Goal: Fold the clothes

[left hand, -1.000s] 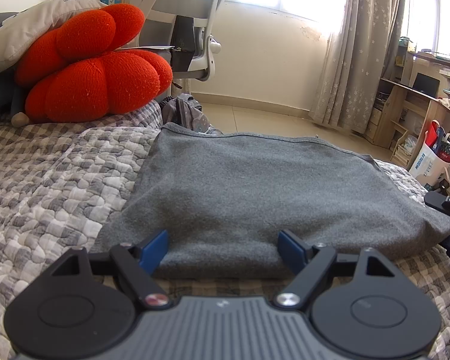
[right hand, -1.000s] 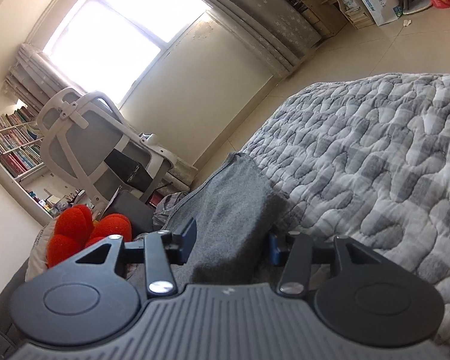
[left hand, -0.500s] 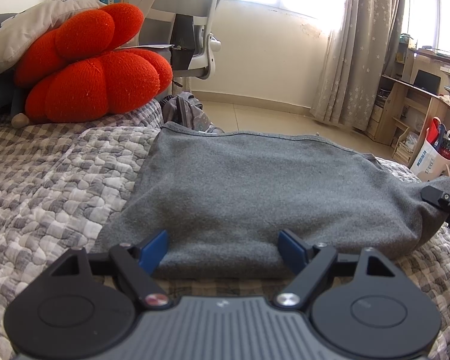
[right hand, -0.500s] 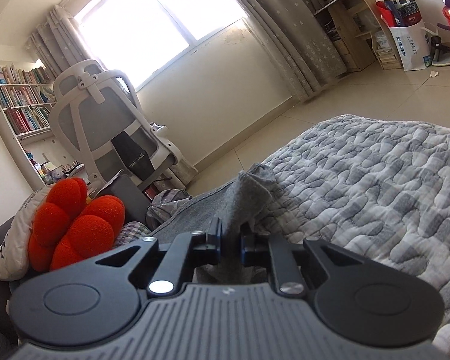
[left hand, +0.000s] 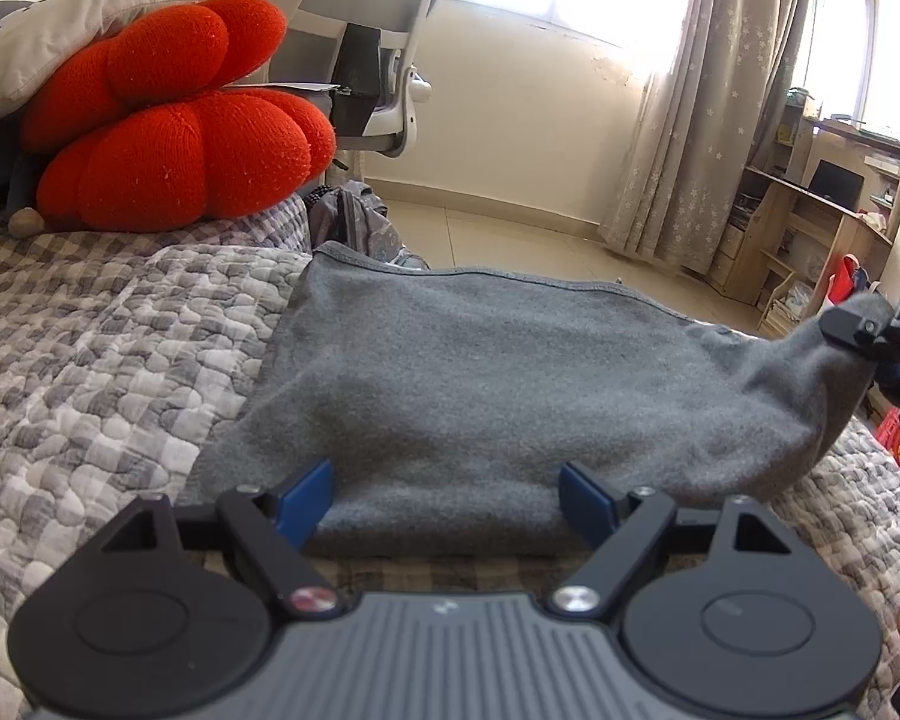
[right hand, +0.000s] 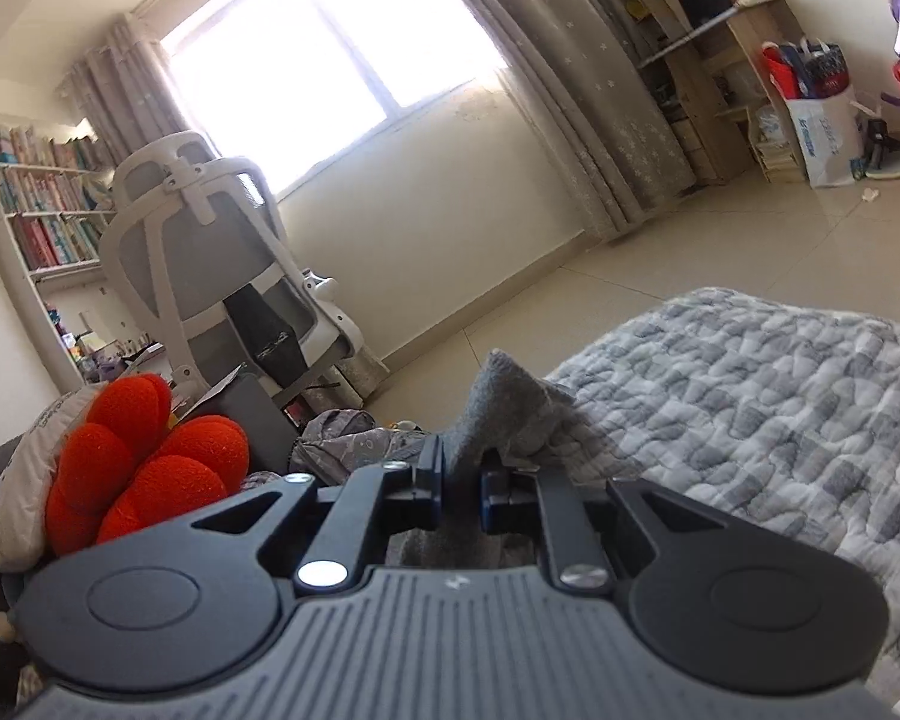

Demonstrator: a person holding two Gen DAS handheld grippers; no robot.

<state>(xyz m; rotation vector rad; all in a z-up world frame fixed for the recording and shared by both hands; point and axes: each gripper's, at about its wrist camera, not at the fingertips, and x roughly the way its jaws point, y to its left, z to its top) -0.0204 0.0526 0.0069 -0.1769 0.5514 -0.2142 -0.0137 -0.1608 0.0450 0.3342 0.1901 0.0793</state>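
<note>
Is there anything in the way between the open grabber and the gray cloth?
Nothing visible. The left gripper is open, and the near edge of the gray cloth lies right between its blue fingers on the quilt. The right gripper is already shut on the cloth's other corner, lifting it.

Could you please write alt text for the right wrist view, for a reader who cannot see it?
The right gripper is pinched shut on a raised corner of the grey garment, lifted off a grey checked quilt. Behind are a red knitted cushion, a white office chair and a bright curtained window.
</note>
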